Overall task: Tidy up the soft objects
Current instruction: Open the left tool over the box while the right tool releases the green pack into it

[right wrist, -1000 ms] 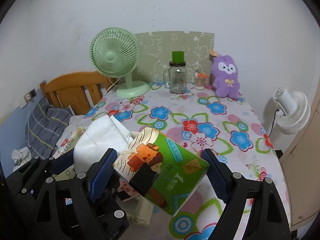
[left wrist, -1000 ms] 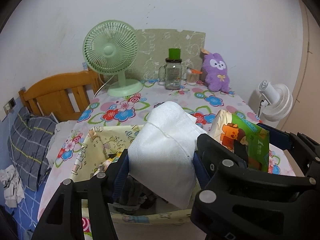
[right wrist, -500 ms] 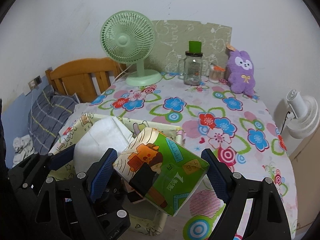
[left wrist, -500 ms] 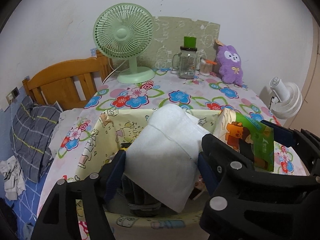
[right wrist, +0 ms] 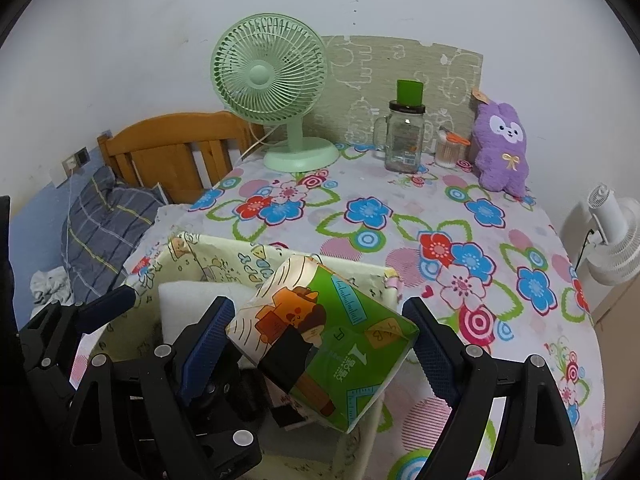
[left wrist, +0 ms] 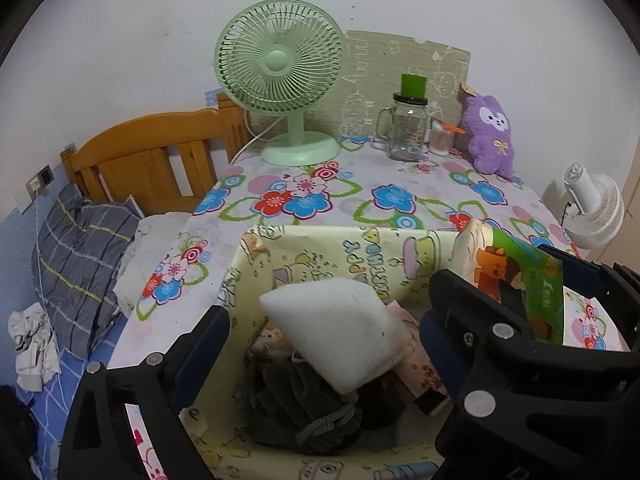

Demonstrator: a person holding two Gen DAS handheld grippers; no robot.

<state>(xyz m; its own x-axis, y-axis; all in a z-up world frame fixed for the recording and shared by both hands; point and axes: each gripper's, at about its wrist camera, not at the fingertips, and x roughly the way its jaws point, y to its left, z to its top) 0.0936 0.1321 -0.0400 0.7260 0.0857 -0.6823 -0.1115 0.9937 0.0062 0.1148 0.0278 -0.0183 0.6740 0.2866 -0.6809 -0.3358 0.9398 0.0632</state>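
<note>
A surface (right wrist: 460, 216) covered in a cloth printed with big red, blue and pink flowers fills most of my view. At its near edge sits a pale yellow fabric box (left wrist: 320, 248) with cartoon prints, open at the top and holding dark clothing and other soft items. Lying tilted on that pile is a plain white, puffy pad (left wrist: 336, 328), pillow-like with a faint seam. My left tool (left wrist: 324, 344) has just been opening; its blue pads now stand wide on either side of the pad, clear of it. My right tool (right wrist: 320, 344) grips a soft pack of tissues (right wrist: 328, 340), green and cream with an orange cartoon figure, held tilted over the box's right corner. Far back stand a green desk fan (right wrist: 268, 80), a glass mug jar (right wrist: 404, 140) and a purple plush rabbit (right wrist: 502, 148).
</note>
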